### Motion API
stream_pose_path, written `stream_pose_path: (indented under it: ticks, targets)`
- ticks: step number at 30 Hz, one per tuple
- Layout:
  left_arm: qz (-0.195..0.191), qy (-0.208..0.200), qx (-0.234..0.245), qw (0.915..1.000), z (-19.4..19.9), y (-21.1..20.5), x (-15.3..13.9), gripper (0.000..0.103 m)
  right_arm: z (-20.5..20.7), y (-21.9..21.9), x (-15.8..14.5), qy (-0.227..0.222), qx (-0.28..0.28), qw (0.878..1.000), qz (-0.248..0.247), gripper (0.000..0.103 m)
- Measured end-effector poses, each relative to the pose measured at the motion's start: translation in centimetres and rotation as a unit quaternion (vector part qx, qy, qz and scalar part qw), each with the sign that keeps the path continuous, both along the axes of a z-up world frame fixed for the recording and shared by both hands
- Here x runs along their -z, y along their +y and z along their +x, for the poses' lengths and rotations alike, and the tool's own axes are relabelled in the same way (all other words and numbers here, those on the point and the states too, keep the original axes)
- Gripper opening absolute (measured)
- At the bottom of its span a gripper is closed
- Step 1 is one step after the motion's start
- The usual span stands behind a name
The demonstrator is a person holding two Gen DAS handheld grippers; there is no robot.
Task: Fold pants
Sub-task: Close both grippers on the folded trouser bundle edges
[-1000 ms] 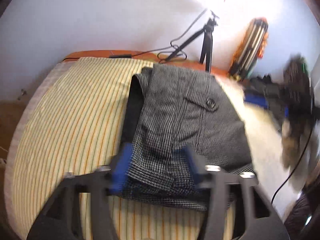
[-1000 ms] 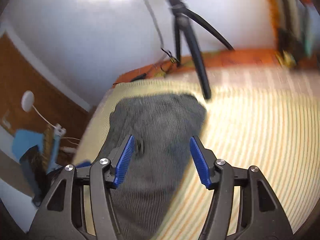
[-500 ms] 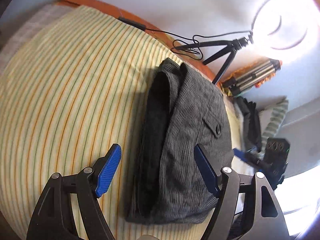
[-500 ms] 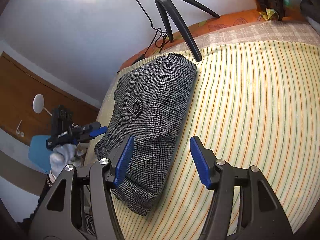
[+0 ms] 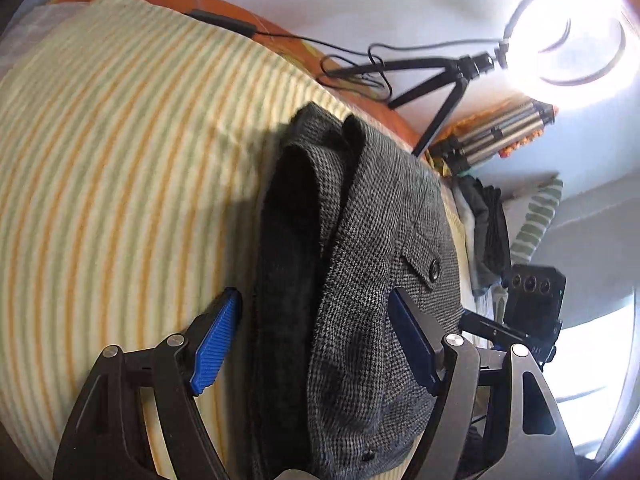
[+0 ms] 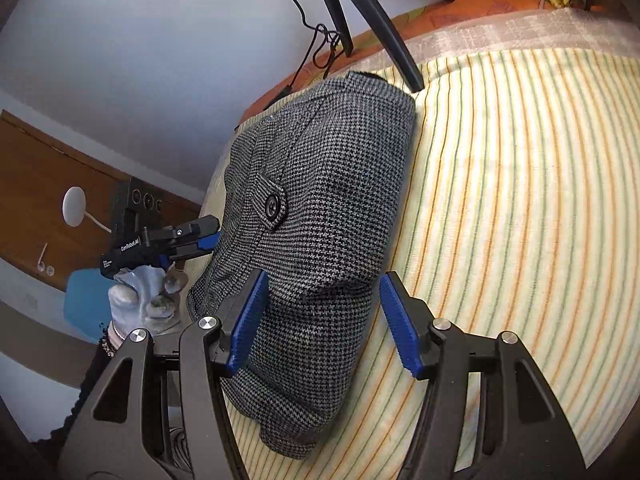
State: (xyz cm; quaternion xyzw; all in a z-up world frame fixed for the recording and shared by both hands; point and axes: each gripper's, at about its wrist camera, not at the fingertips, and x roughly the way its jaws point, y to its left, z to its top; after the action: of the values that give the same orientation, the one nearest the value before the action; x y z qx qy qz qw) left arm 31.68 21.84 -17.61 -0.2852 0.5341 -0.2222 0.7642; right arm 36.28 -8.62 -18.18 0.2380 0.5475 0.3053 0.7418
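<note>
The grey houndstooth pants (image 5: 372, 264) lie folded into a compact stack on the striped bedspread (image 5: 112, 168), with a buttoned pocket flap on top. They also show in the right wrist view (image 6: 320, 216). My left gripper (image 5: 316, 340) is open, its blue pads on either side of the stack's near end. My right gripper (image 6: 324, 320) is open, its pads on either side of the stack's other end. The left gripper also shows in the right wrist view (image 6: 192, 236), held by a gloved hand (image 6: 144, 300).
A ring light on a black tripod (image 5: 440, 76) stands at the bed's far edge, its legs (image 6: 384, 28) close to the pants. A folded tripod (image 5: 500, 132) and dark clothes (image 5: 488, 232) lie beyond. The orange bed edge (image 5: 240, 4) runs along the wall.
The left gripper let go of the pants, opened wide and swung round to the stack's end. The right gripper came closer to the stack. The pants lie still.
</note>
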Motion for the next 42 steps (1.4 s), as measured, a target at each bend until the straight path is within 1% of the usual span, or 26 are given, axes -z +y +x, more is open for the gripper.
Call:
stream_pose_path:
  ticks: [2,4,9,12,13,14,15,16,17,20,22,23,24,25,26,27,28,29,31,34,37,42]
  targets:
    - [0.003,-0.007,0.004,1.0,0.2,-0.3,-0.1,0.075,0.2,0.3,0.7,0.009,0.0,1.0,0.001,0.061]
    - [-0.005,-0.012,0.004,0.9999,0.5,-0.3,0.0,0.075,0.5,0.5,1.5,0.02,0.0,1.0,0.01,0.061]
    - [-0.032,-0.026,-0.004,0.9991,1.0,-0.6,0.4,0.076,0.7,0.0,2.4,0.031,0.012,0.998,0.057,0.061]
    - [-0.046,-0.029,0.001,0.9985,1.3,-1.3,0.4,0.076,0.6,0.1,2.3,0.024,0.003,0.998,0.062,0.063]
    - [-0.043,-0.033,0.006,0.9985,1.4,-1.9,0.3,0.075,0.5,0.3,2.1,0.018,-0.002,0.998,0.056,0.063]
    - [-0.025,-0.039,0.013,0.9988,1.5,-2.6,0.1,0.072,0.4,0.7,1.9,0.012,-0.005,0.999,0.051,0.063]
    - [-0.006,-0.045,0.022,0.9987,1.4,-3.2,-0.2,0.066,0.3,0.9,1.8,0.01,-0.007,0.999,0.051,0.063]
    - [0.003,-0.049,0.029,0.9984,1.4,-3.4,-0.4,0.064,0.3,1.1,1.8,0.009,-0.006,0.999,0.053,0.061]
    - [0.005,-0.051,0.03,0.9982,1.4,-3.4,-0.4,0.061,0.3,1.2,1.8,0.007,-0.005,0.999,0.054,0.056]
    - [0.004,-0.04,0.022,0.9989,1.7,-2.7,0.3,0.059,0.4,0.9,2.2,0.01,-0.004,0.998,0.064,0.055]
    - [-0.022,-0.036,0.003,0.9991,2.1,-2.2,0.9,0.059,0.9,0.8,2.5,0.014,0.006,0.997,0.07,0.055]
    - [-0.025,-0.037,-0.001,0.999,2.2,-2.2,0.9,0.059,1.0,0.9,2.4,0.012,0.01,0.997,0.069,0.055]
    - [-0.023,-0.04,-0.004,0.9989,2.3,-2.3,0.9,0.059,0.9,0.9,2.4,0.01,0.009,0.998,0.064,0.055]
    - [-0.007,-0.043,-0.004,0.9991,2.4,-2.8,0.8,0.053,0.8,1.2,2.2,0.007,0.006,0.998,0.055,0.049]
    - [0.011,-0.046,0.003,0.9989,2.4,-3.3,0.6,0.04,0.7,1.5,2.0,0.004,0.003,0.999,0.046,0.032]
    - [0.025,-0.054,0.01,0.9982,2.3,-3.9,0.3,0.036,0.7,1.9,1.7,0.0,-0.005,0.999,0.035,0.028]
    - [0.034,-0.064,0.012,0.9973,2.1,-4.2,0.0,0.034,0.5,2.2,1.3,-0.008,-0.009,1.0,0.025,0.025]
    - [0.037,-0.067,0.012,0.997,2.1,-4.3,-0.2,0.031,0.3,2.4,0.8,-0.018,-0.009,1.0,0.016,0.022]
    - [0.036,-0.067,0.007,0.9971,2.0,-4.4,-0.4,0.028,0.0,2.6,-0.2,-0.034,-0.012,0.999,0.003,0.02]
    - [0.053,-0.083,0.008,0.9951,1.4,-5.0,-1.1,0.027,-0.8,3.4,-1.9,-0.066,-0.026,0.997,-0.032,0.018]
    - [0.065,-0.099,0.007,0.9929,0.7,-5.6,-1.9,0.026,-1.6,4.1,-3.7,-0.092,-0.038,0.994,-0.053,0.017]
    - [0.057,-0.116,0.006,0.9916,-0.8,-6.5,-3.6,0.026,-3.3,4.5,-6.8,-0.134,-0.055,0.986,-0.087,0.017]
